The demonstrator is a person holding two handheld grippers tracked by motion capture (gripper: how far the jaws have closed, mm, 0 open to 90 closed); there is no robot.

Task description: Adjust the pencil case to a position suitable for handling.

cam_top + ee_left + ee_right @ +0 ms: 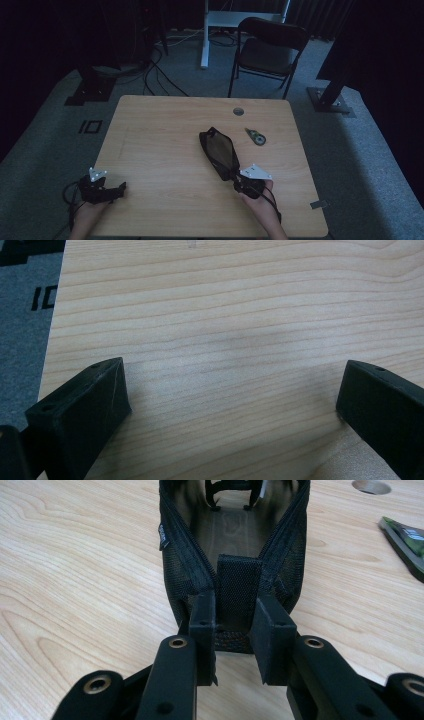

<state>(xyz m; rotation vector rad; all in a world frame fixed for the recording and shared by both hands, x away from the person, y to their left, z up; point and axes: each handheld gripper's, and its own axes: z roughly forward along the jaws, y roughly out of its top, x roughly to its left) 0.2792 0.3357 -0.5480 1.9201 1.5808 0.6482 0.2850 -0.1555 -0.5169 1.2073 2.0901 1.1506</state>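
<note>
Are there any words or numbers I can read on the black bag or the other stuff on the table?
No text reads clearly in any of the three views.
Small tag on the black mesh pouch: too small and blurred to read.
Green print on the tape dispenser: no letters can be made out.
Black marks on the grey floor: cut off at the table's edge, not readable for sure.

The high view is dim and murky, its surroundings sinking into near black beyond the table [165, 145]. Both gripper views are brighter and evenly lit, with soft shadows on the wood and slight blur up close
</note>
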